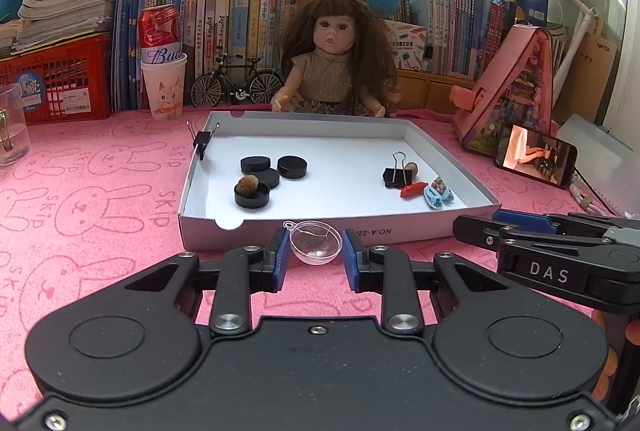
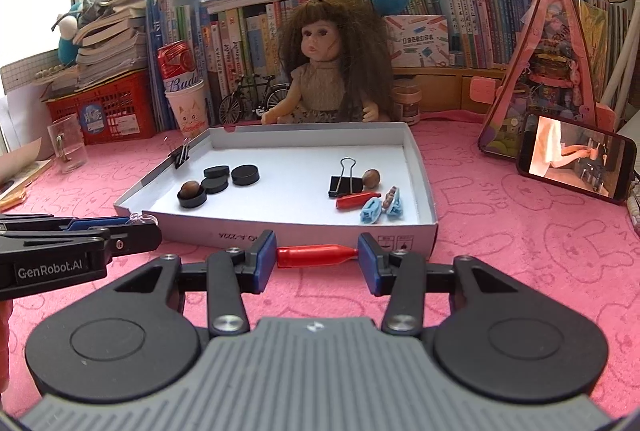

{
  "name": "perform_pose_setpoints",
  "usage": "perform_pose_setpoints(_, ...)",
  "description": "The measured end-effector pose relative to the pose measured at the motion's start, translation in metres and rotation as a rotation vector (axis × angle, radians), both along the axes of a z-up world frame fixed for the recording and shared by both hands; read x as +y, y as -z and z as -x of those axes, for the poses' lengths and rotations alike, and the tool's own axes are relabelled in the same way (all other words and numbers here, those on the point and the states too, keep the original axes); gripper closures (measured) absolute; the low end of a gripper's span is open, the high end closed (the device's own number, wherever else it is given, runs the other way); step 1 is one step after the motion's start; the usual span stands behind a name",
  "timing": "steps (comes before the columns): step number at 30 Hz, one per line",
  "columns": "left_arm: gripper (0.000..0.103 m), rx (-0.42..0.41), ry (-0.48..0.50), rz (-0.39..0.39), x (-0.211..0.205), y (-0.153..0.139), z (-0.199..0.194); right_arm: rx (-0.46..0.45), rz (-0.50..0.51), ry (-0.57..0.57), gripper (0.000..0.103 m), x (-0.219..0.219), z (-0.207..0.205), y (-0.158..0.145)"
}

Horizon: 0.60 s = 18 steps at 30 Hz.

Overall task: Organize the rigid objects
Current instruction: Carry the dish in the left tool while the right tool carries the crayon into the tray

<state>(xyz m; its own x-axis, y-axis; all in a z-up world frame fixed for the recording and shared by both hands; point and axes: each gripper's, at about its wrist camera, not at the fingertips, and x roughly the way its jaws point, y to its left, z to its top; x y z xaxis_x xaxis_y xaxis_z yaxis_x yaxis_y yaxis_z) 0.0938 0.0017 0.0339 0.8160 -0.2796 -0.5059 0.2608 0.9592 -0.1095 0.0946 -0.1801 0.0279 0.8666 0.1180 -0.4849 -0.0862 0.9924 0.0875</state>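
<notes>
A white shallow box (image 1: 320,229) (image 2: 296,231) lies on the pink mat. In it are black discs (image 1: 292,167) (image 2: 245,175), one with a nut on it (image 1: 251,193) (image 2: 192,194), a black binder clip (image 1: 398,175) (image 2: 345,183), a red piece (image 1: 413,189) (image 2: 356,200) and blue clips (image 1: 438,195) (image 2: 380,209). My left gripper (image 1: 316,257) is shut on a clear plastic half-sphere (image 1: 316,243) just before the box. My right gripper (image 2: 318,259) is shut on a red piece (image 2: 316,255) end to end, in front of the box.
A doll (image 1: 340,71) (image 2: 328,71) sits behind the box, with books, a red crate (image 1: 56,79), a paper cup with a can (image 1: 164,91) and a model bicycle (image 1: 236,83). A phone (image 1: 534,155) (image 2: 574,159) leans at right. A glass (image 1: 12,127) (image 2: 68,143) stands at left.
</notes>
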Motion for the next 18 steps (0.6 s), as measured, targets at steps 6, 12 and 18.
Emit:
perform_pose_setpoints(6,0.077,-0.015,-0.017,0.013,0.001,-0.006,-0.013,-0.016,-0.008,0.023,0.053,-0.006,-0.009,-0.005)
perform_pose_setpoints(12,0.077,-0.02,-0.03,0.02,-0.001,-0.011,-0.029,-0.032,-0.02,0.048,0.053,-0.011,-0.02,-0.011)
perform_pose_setpoints(18,0.077,-0.01,-0.041,0.027,-0.002,-0.012,-0.047,-0.04,-0.021,0.063,0.053,-0.014,-0.032,-0.014)
